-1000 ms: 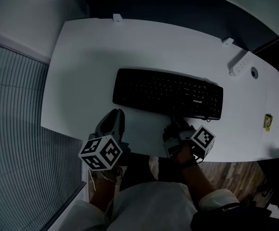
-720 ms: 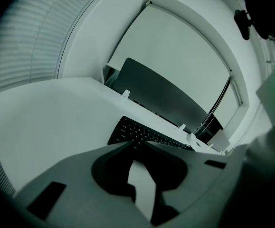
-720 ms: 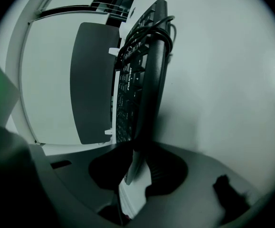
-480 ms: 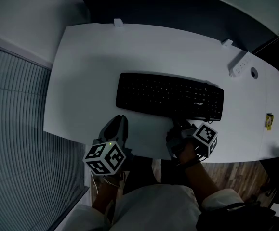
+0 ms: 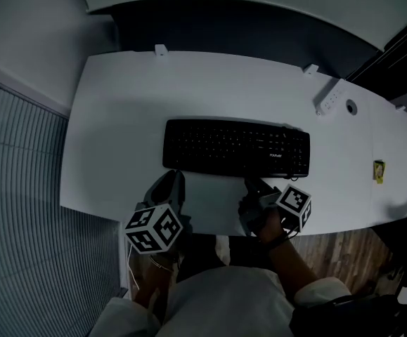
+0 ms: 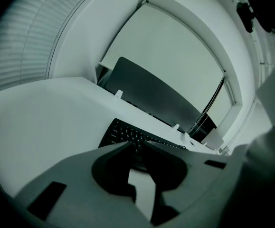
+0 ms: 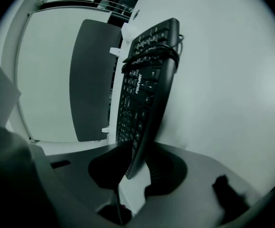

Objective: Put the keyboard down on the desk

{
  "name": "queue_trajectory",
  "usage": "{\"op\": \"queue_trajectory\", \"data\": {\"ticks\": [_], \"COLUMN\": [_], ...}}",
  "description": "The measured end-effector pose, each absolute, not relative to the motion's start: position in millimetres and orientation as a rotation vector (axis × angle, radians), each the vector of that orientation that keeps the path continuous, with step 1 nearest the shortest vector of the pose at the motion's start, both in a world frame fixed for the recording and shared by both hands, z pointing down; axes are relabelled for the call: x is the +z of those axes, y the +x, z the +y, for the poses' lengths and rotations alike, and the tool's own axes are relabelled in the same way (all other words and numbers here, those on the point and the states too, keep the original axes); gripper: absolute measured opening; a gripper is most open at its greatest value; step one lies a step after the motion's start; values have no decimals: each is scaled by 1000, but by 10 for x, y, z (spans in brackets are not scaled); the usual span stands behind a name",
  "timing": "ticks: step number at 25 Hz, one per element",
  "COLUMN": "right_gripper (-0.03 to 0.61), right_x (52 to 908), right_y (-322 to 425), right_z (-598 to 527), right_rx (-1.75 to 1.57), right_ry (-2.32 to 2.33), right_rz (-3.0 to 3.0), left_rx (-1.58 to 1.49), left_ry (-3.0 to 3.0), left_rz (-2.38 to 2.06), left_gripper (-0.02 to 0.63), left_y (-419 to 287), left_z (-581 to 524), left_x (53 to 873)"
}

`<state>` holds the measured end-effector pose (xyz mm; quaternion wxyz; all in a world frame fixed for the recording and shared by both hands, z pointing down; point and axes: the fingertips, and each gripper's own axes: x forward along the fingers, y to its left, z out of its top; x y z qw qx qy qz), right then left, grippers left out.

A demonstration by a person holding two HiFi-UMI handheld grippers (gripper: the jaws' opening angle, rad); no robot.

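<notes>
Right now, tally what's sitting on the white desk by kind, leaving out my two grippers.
Keyboard: 1
Power strip: 1
Round cable port: 1
White edge brackets: 2
Small yellow item: 1
Total: 6

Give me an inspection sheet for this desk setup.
surface: white desk, level.
job's things: black keyboard lying flat on the desk.
clutter: power strip at back right; small yellow item near the right edge.
grippers: left gripper jaws narrowly apart, nothing between; right gripper jaws have just been opening, keyboard's near edge between them.
cables: cable bundle lying across the keyboard.
surroundings: dark panel behind the desk; wood floor below.
</notes>
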<state>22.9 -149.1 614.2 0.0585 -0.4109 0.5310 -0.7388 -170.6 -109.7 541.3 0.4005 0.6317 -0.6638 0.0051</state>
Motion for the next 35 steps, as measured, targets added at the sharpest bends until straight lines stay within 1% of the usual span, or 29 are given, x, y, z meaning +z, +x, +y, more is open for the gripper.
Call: {"op": "queue_trajectory", "data": {"ticks": [6,12,17,24,32,35], "right_gripper": [87,87,87,87,69,60], "right_x": [5570,5026,4598,4193,3816,3736], "right_y": [261,449,599,670,769,866], "right_z": [-1755,-1968,-2033,-2032,-2001,-1960], "right_rx": [-1905,-1562,-1179,-597,-67,23], "right_ry": [-1299,-1418,-1573,-1807,-1915,-1905], "right_rz": [1965,2117,2335,2615,2751,2767], "left_rx": [0,90,106,116,70,50], "left_ry": [1658,1736,1858,1935,1933,1913], "left_rz": [-1646,-1650,-1631,-1639,-1702,-1733], "left_gripper": [51,26,21,21,21,21], "left_y": [-1638,-1586,-1480,-1354,-1223,-1124], "left_z": [-1261,-1438,-1543,-1598,-1540,-1492], "left_x": [5224,4968,4663,4474,4356,4316]}}
